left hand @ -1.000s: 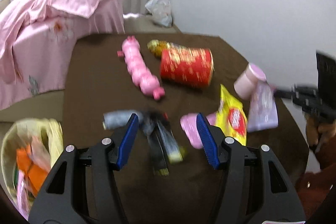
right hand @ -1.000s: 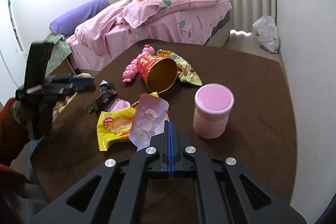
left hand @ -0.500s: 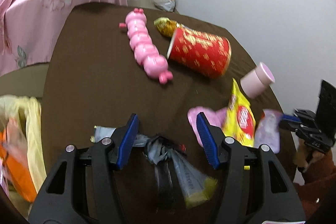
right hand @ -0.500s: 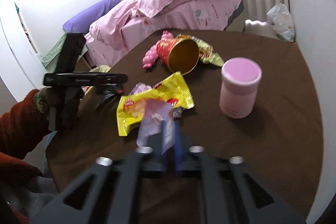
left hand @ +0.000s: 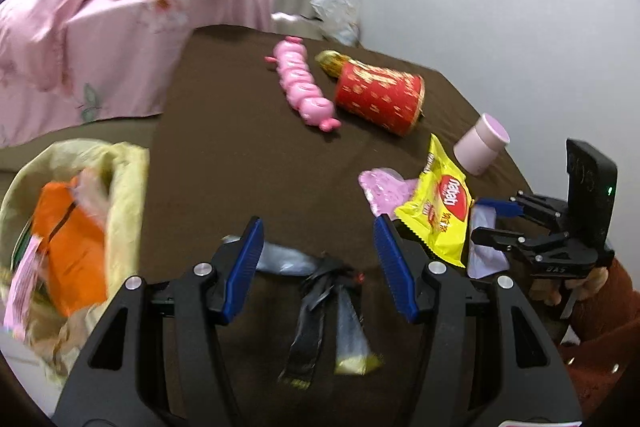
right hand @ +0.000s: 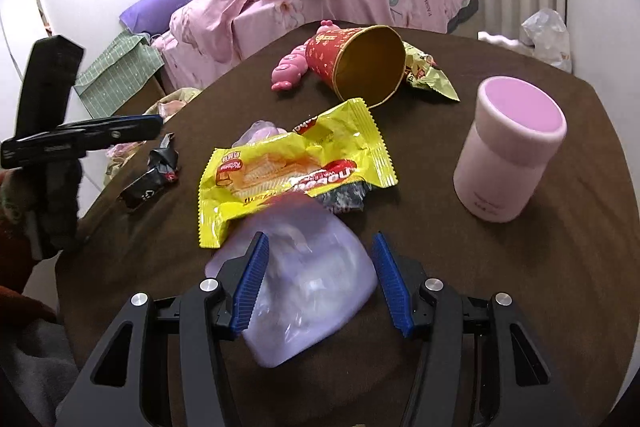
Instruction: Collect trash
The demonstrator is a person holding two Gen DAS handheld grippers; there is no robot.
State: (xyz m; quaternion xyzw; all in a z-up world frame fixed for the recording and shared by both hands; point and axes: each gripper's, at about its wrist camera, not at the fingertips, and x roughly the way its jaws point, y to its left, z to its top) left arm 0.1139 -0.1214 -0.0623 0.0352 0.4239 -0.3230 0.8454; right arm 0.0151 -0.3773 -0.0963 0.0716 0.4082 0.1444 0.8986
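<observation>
My left gripper is open just above a crumpled black and silver wrapper on the brown table. My right gripper is open, with a pale purple plastic bag lying on the table between its fingers. A yellow snack wrapper lies just beyond it, partly over a pink wrapper. The black wrapper shows at the left in the right wrist view. A red paper cup lies on its side further back.
A yellow trash bag with orange and pink rubbish hangs at the table's left edge. A pink toy caterpillar, a gold wrapper and an upright pink jar are on the table. A pink bed stands behind.
My right gripper has opened and the purple bag it held now lies on the table. My left gripper has moved closer over the black wrapper.
</observation>
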